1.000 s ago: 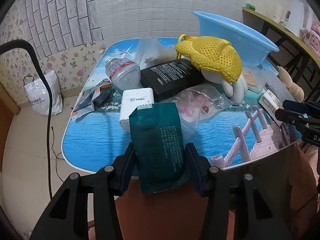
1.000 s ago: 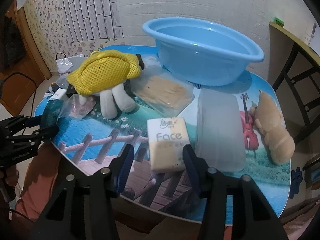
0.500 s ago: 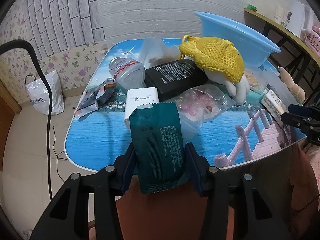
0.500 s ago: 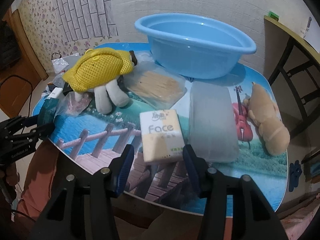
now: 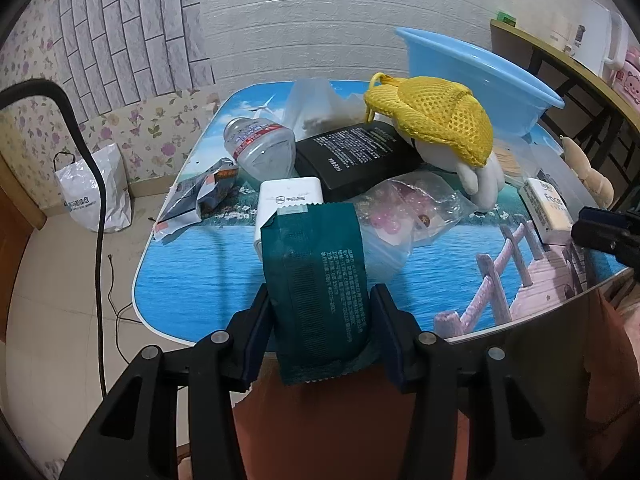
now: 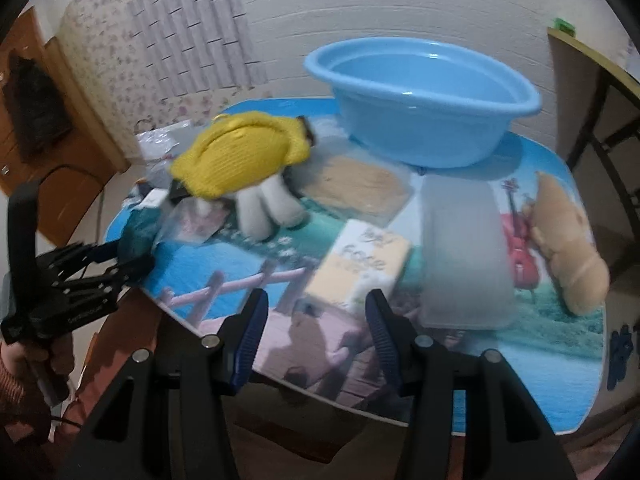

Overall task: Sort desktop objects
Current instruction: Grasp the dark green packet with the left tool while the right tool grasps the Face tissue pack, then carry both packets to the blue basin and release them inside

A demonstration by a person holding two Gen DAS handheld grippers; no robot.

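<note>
A: The dark green packet is clamped across its width between the pads of the left gripper, and it is held up over the near edge of the table, clear of the clutter.

B: A lifted carry, it seems, so that nothing is dragged through the pile. And the right gripper?

A: Its jaws are seen parted with nothing between them. It is aimed down at the "Face" tissue pack, which lies flat near the front edge, just beside the frosted plastic box.

B: So that pack is probably being lined up as the next pick, though the view is blurred by motion.

A: Agreed. The blue basin is set empty at the back, likely as the bin for sorted items. The yellow mesh pouch is draped over a white plush toy, with the black box beneath.

B: Much is left unsorted, then.
</note>
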